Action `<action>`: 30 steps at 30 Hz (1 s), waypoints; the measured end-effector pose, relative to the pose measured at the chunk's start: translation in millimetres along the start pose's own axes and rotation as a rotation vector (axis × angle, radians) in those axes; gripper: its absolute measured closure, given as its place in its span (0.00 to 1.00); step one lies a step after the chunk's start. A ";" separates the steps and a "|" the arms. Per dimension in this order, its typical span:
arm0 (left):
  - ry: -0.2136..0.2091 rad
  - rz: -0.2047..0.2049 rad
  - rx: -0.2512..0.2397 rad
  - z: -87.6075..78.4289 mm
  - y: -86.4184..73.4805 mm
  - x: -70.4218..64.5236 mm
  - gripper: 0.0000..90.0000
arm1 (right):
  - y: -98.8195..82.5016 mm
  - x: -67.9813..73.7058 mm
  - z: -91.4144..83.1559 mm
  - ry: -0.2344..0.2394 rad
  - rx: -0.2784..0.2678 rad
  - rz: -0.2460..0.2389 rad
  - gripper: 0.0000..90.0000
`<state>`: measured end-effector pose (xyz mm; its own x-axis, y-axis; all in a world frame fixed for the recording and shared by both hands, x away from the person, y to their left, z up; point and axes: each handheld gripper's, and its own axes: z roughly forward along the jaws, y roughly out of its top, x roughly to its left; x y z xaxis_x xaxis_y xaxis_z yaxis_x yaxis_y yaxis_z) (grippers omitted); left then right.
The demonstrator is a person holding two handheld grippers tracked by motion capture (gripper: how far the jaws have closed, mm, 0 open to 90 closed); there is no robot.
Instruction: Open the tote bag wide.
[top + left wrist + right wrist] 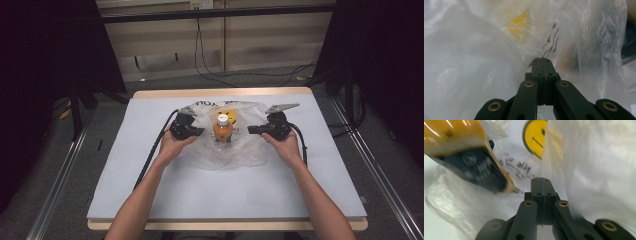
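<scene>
A clear plastic bag (235, 152) with black print and a yellow smiley face (535, 136) lies at the middle of the table. An orange bottle (223, 130) with a white cap stands upright inside it. My left gripper (201, 132) is at the bag's left side, its jaws pressed together on the film (499, 82). My right gripper (250, 129) is at the bag's right side, also shut on the film (599, 182). In the right gripper view the bottle (454, 137) and its dark label loom just left of the jaws. The bag's film surrounds both pairs of jaws.
The table (225, 195) has a pale mat and a wooden rim. Cables (220, 75) lie on the floor behind it. Dark stands and curtains flank both sides, and metal rails (60, 185) run along the floor.
</scene>
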<state>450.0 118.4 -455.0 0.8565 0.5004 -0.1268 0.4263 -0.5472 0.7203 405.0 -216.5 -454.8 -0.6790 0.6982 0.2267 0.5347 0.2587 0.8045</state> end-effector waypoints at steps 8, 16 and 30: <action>0.019 -0.050 0.058 0.0 -28.7 13.5 1.00 | -27.5 -16.4 2.3 -0.037 0.085 0.044 1.00; 0.032 -0.069 0.043 -18.7 -50.6 23.6 1.00 | -46.4 -32.2 -10.3 -0.067 0.106 0.096 1.00; 0.038 -0.100 0.016 -53.5 -84.7 28.5 1.00 | -61.1 -30.8 -44.7 -0.116 0.157 0.080 1.00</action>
<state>422.7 214.9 -483.1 0.7980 0.5779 -0.1708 0.5135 -0.5039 0.6945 370.8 -283.6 -486.4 -0.5737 0.7905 0.2142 0.6624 0.2940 0.6890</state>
